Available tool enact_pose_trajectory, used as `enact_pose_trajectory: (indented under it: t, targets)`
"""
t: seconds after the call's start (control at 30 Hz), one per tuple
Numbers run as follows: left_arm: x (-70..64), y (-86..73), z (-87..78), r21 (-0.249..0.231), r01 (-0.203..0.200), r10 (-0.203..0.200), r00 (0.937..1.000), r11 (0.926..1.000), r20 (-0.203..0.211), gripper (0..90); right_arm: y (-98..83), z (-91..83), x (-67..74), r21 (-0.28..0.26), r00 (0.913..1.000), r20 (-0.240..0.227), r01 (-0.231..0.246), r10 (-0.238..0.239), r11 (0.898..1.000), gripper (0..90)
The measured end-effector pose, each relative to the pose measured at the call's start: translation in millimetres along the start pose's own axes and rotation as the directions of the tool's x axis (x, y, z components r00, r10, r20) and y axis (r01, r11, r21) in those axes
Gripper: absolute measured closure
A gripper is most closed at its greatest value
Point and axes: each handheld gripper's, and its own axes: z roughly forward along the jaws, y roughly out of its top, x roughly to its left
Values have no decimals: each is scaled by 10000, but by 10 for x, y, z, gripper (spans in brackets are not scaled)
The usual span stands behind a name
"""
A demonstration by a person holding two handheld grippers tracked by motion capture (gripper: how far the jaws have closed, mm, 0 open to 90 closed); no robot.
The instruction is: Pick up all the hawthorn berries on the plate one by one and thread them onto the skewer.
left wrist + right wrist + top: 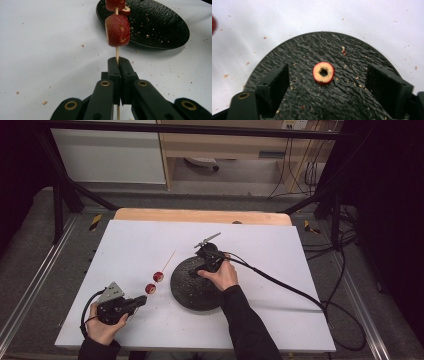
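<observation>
Right gripper view: the right gripper (327, 85) stands released around a cored fruit slice (323, 72) at the plate's (294, 50) centre. Close squarely on its rim. Left gripper (117, 75) grasps the skewer (117, 53), fruit toward twelve o'clock.

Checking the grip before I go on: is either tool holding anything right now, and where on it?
The left tool clamps the skewer on its bare stick below the fruit pieces. The right tool holds nothing, jaws open around the fruit ring.
</observation>
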Motion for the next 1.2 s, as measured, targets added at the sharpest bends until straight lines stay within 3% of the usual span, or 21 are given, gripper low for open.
enact_pose_trajectory:
  t: [0.53, 1.2]
  targets:
    - [6, -8, 14, 79, 24, -24, 10000, 10000, 3, 886, 69, 262, -34, 848, 9988, -93, -466, 475, 9953, 460]
    - [8, -12, 22, 122, 67, -68, 10000, 9999, 29, 886, 68, 343, -88, 1527, 9939, -444, -930, 1008, 9839, 610]
